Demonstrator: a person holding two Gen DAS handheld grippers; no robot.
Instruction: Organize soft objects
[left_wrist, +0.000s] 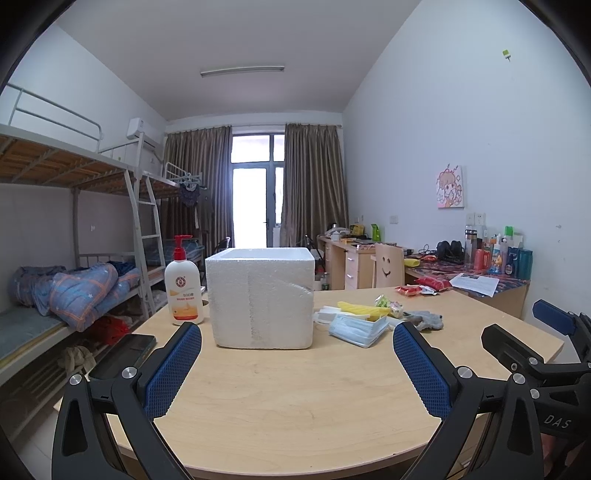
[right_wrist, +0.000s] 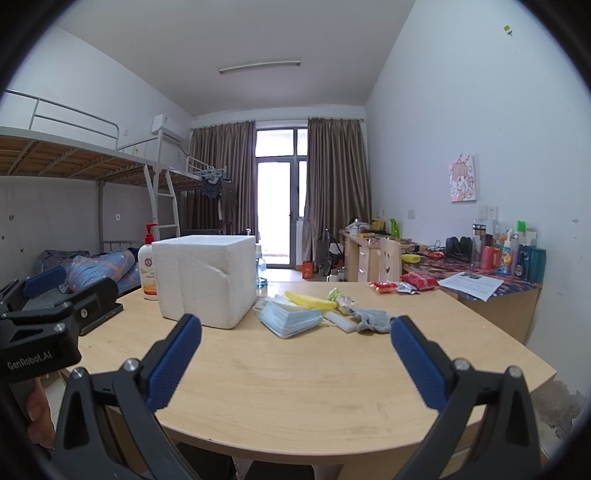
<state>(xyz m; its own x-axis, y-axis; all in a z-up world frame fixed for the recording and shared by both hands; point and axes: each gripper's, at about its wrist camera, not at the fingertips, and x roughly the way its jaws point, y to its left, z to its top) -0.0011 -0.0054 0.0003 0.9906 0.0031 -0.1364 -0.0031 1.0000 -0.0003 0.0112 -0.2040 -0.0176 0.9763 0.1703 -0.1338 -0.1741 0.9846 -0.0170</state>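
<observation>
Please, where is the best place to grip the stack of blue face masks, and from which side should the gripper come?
Probably the near corner of the stack of blue face masks, which sticks out free toward the right gripper. Come low from the front: the foam box stands close on its left, and small items crowd behind.

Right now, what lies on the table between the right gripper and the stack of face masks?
Nothing: in the right wrist view, only bare table separates the open right gripper from the face masks.

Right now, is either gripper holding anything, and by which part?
Nothing is held. The left gripper and right gripper are both open above the table.
</observation>
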